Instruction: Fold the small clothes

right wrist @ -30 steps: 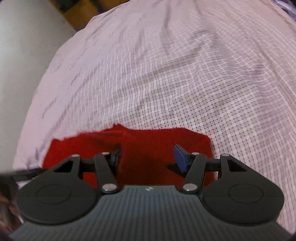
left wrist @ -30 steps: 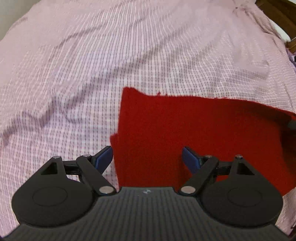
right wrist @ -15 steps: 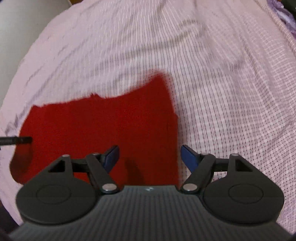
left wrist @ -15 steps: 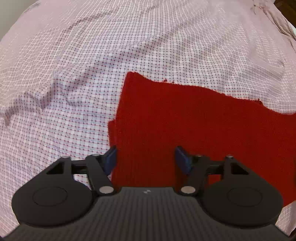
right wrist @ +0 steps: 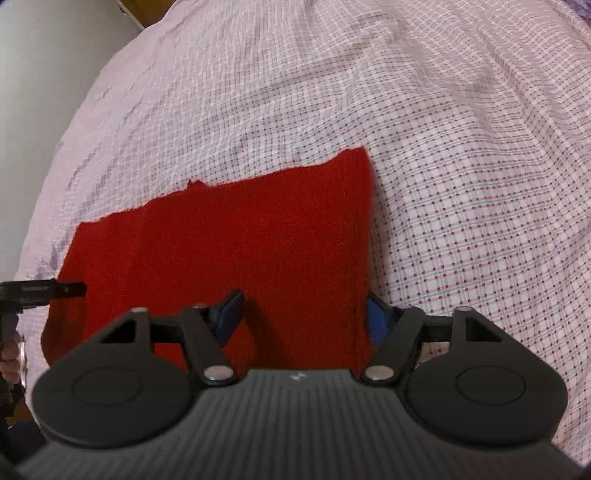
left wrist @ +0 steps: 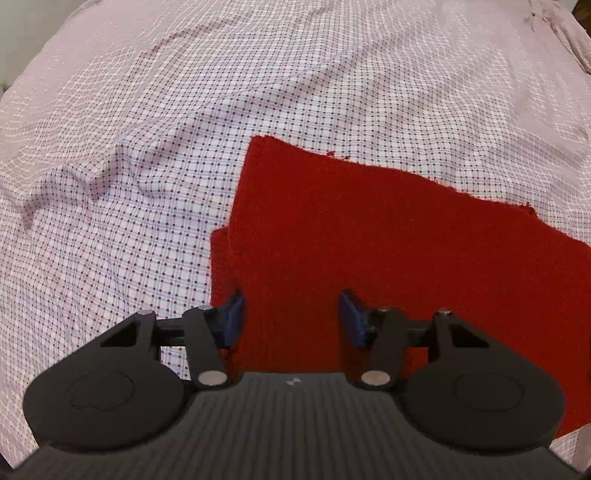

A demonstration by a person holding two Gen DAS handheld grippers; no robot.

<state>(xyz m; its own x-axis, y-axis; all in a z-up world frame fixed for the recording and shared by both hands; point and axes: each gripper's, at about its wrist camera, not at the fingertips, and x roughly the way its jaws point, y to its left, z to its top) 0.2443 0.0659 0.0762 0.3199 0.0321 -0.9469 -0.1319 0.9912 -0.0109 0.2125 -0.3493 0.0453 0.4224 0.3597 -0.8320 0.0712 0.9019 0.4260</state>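
A red knitted cloth (left wrist: pixel 369 236) lies flat on the checked bedsheet, folded with a lower layer peeking out at its left edge (left wrist: pixel 218 258). My left gripper (left wrist: pixel 291 317) is open over the cloth's near left part and holds nothing. In the right wrist view the same cloth (right wrist: pixel 240 236) fills the middle. My right gripper (right wrist: pixel 303 317) is open over the cloth's near right edge, its right finger (right wrist: pixel 376 321) just past that edge. The left gripper's finger (right wrist: pixel 44 290) shows at the far left of the right wrist view.
A pink checked bedsheet (left wrist: pixel 147 166) with soft wrinkles covers the bed in both views. The bed's edge and a pale wall (right wrist: pixel 44 74) show at the upper left of the right wrist view. Bunched sheet lies at the far right corner (left wrist: pixel 554 22).
Both grippers have drawn back and risen a little from the cloth, so more of it shows. The right gripper swung from the cloth's near edge toward its right side. Both stayed open.
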